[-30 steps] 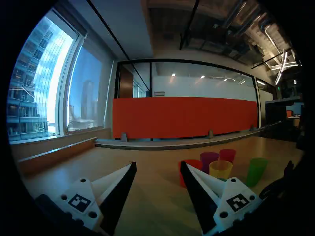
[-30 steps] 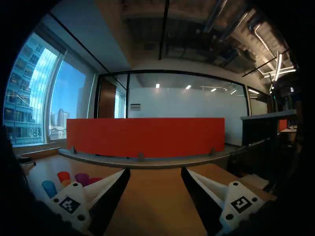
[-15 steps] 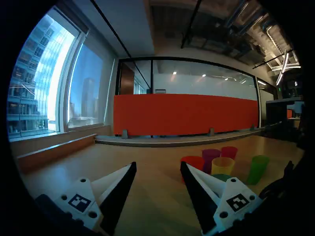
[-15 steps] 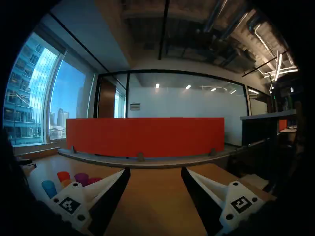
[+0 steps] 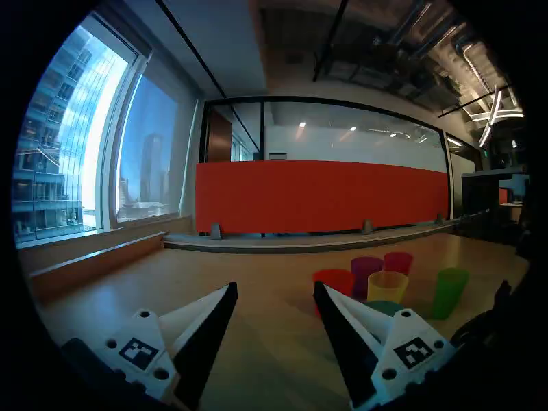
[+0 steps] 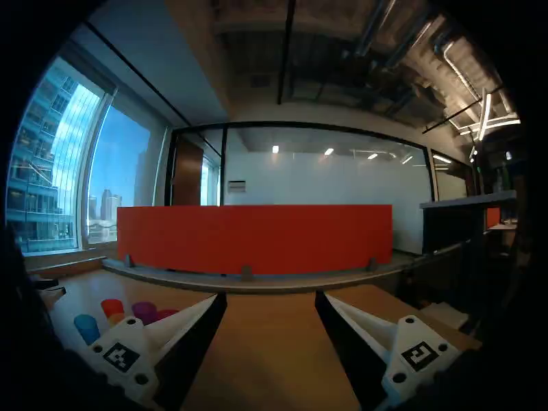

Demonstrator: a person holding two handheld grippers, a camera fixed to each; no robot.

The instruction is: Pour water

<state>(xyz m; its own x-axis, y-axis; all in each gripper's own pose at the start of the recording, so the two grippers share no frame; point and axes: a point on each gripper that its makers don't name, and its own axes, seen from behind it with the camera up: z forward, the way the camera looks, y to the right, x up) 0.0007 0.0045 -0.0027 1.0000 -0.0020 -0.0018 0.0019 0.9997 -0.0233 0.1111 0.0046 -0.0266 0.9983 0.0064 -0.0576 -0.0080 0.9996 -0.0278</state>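
My left claw (image 5: 274,285) hangs spread and empty over the counter (image 5: 268,346). Coloured cups (image 5: 387,285) cluster just ahead to its right, with a green cup (image 5: 450,291) beside them. The right claw (image 6: 269,296) gapes too, gripping nothing; its view catches a blue cup (image 6: 86,327) far left. Square black-and-white markers (image 5: 138,352) sit on both claws.

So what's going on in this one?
A person holds a gripper in each hand over a wooden table, and neither has taken hold of anything. The left gripper has its fingers open and faces a cluster of coloured cups just ahead and to one side. The right gripper is open too, pointing across bare tabletop with the cluster off to its side. No pouring has begun, and I cannot tell whether any cup holds water.
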